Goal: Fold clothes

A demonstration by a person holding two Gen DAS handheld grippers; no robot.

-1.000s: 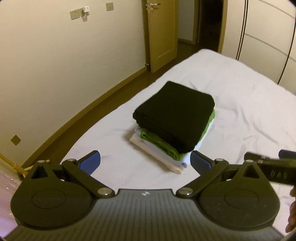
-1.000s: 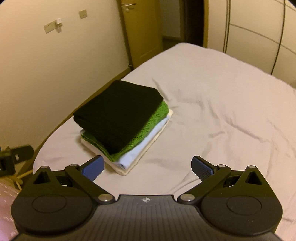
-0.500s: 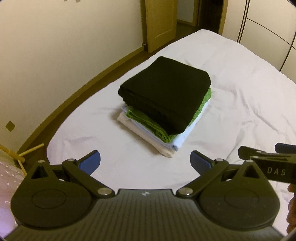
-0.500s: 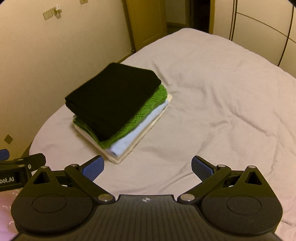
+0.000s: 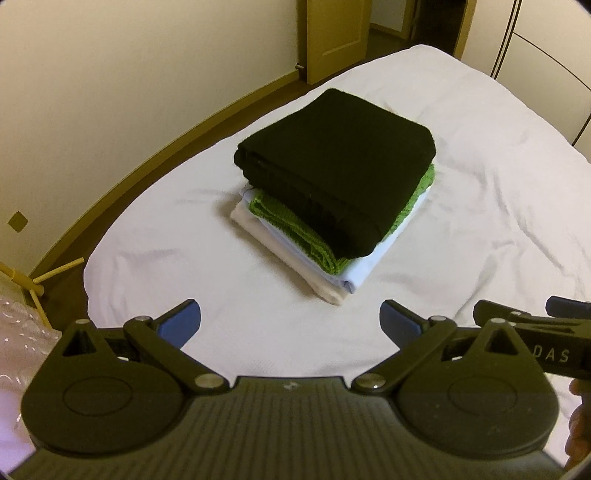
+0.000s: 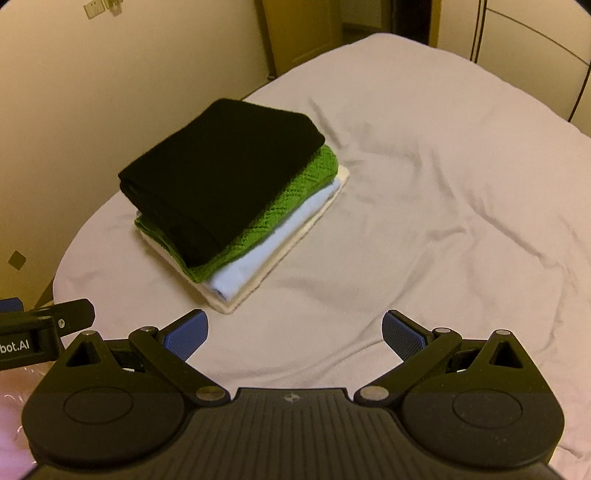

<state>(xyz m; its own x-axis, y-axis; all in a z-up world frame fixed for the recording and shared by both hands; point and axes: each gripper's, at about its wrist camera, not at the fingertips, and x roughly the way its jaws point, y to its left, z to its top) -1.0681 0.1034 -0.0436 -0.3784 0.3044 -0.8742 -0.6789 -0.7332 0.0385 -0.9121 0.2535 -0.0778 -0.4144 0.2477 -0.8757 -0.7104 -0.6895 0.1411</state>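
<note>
Folded stack [image 5: 334, 199] lies dead ahead of my left tool [image 5: 290, 321], far-left of my right tool [image 6: 293, 334]; both spread wide, empty.

A neat stack of four folded clothes sits on a bed [image 5: 480, 155] covered by a white sheet, near its left edge: a black garment [image 5: 343, 162] on top, then a green knit [image 5: 295, 225], a pale blue piece [image 5: 354, 275] and a cream piece [image 5: 258, 229] at the bottom. In the foreground the left gripper [image 5: 290, 319] hovers over the near part of the bed, its blue-padded jaws spread wide and empty. The right gripper [image 5: 532, 325] pokes in at the right edge, and a wooden door [image 5: 336, 33] stands beyond the bed's far end.
</note>
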